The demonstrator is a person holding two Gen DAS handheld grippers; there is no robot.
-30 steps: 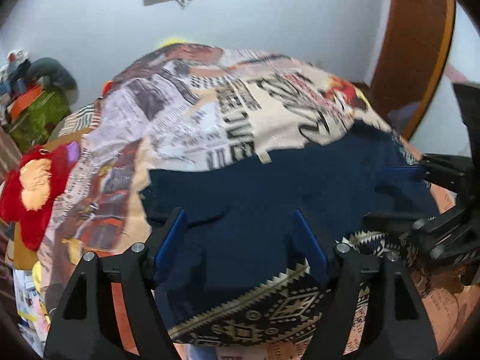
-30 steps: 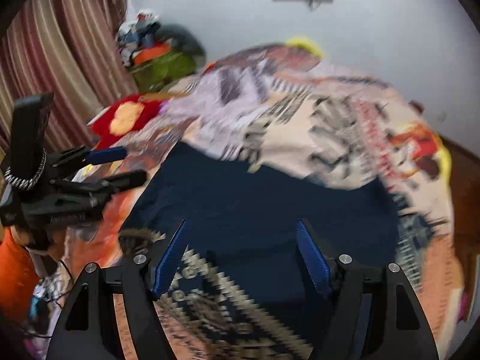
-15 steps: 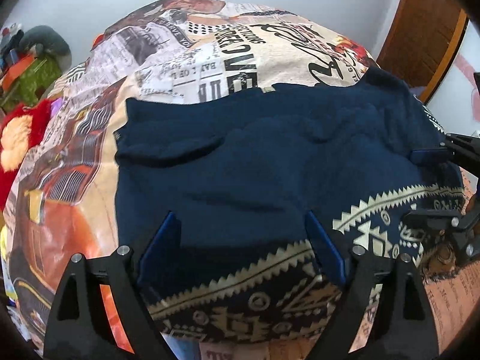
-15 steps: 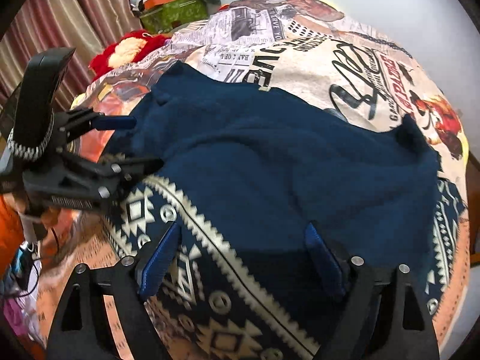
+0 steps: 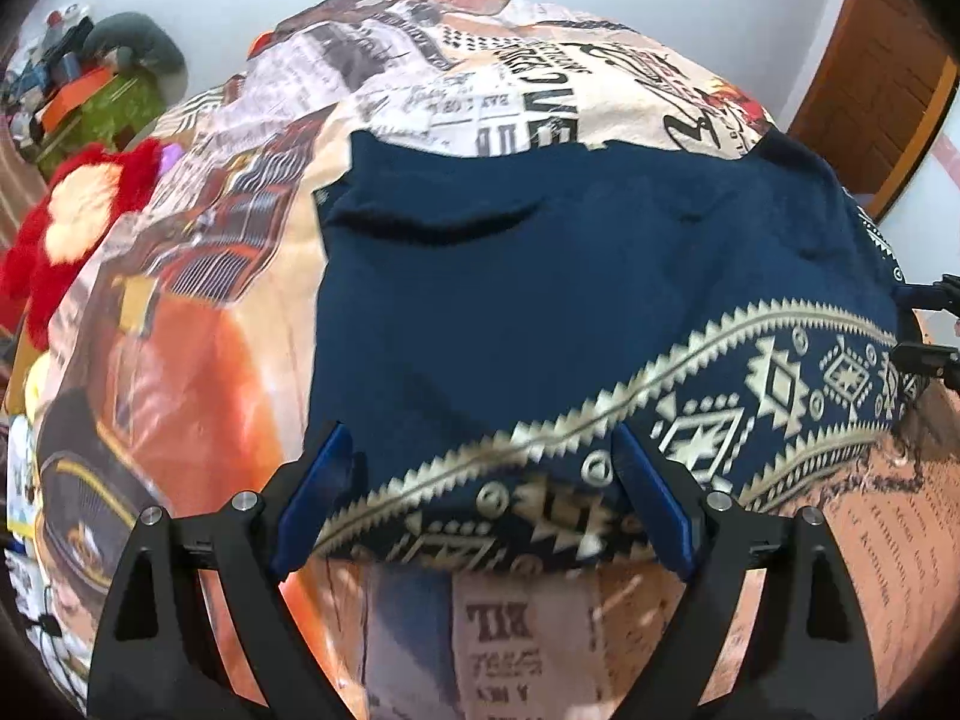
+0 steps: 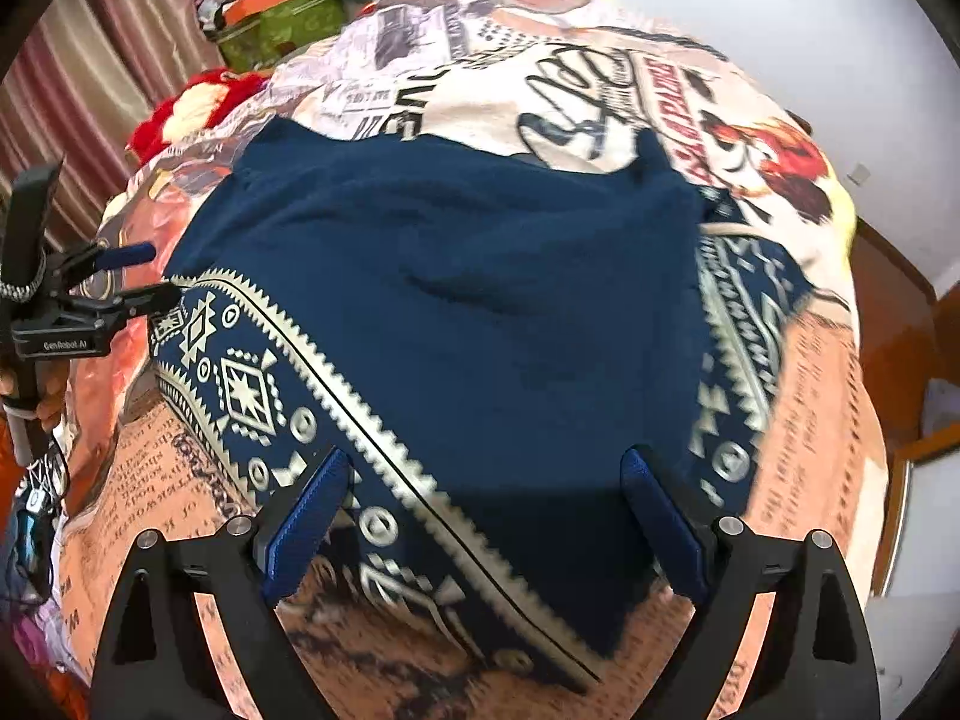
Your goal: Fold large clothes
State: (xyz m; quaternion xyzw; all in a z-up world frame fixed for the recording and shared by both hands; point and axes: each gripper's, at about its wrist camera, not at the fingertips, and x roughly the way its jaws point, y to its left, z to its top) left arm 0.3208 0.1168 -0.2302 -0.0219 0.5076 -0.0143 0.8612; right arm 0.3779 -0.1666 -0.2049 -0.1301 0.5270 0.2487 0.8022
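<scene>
A large navy garment [image 5: 540, 300] with a cream patterned border [image 5: 780, 378] lies spread on the printed bedspread [image 5: 198, 360]; it also shows in the right wrist view [image 6: 480, 300]. My left gripper [image 5: 480, 492] is open and empty, hovering over the garment's near patterned edge; from the right wrist view it [image 6: 138, 273] sits at the garment's left corner. My right gripper [image 6: 480, 510] is open and empty above the garment's near edge; in the left wrist view it [image 5: 924, 324] is at the garment's right corner.
A red and cream plush toy [image 5: 72, 222] lies at the bed's left edge. A green box with clutter [image 5: 96, 108] stands at the far left. A wooden door [image 5: 882, 72] is at the far right. Striped curtains [image 6: 90, 90] hang on the left.
Both grippers have dropped lower and closer to the garment's near edge. The patterned border now fills more of each view. Both stay open.
</scene>
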